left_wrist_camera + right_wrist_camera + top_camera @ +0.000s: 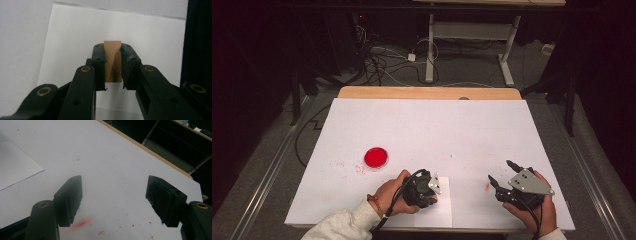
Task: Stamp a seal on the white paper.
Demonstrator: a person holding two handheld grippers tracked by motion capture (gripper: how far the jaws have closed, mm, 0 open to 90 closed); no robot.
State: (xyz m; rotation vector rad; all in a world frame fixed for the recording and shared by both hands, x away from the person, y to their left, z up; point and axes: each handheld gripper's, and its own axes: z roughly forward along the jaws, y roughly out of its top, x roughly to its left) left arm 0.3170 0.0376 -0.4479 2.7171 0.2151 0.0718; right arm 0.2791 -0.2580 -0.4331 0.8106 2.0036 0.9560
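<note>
My left gripper (432, 199) points down over a small white sheet of paper (443, 210) near the table's front edge. In the left gripper view its jaws (112, 47) are shut on a brown wooden block (112, 62), which stands upright between the pads above the paper (75, 37). My right gripper (499, 170) rests at the front right in a hand. Its jaws (113, 182) are open with nothing between them, above a red smear (82, 223) on the white table cover. A round red dish (376, 157) lies at the left of the table.
A large white cover (427, 125) lies over the wooden table, whose far edge (427, 92) shows. Red specks (359, 169) are scattered by the dish, and a red smear (487, 186) lies near the right gripper. Cables and a desk frame (472, 45) stand on the floor beyond.
</note>
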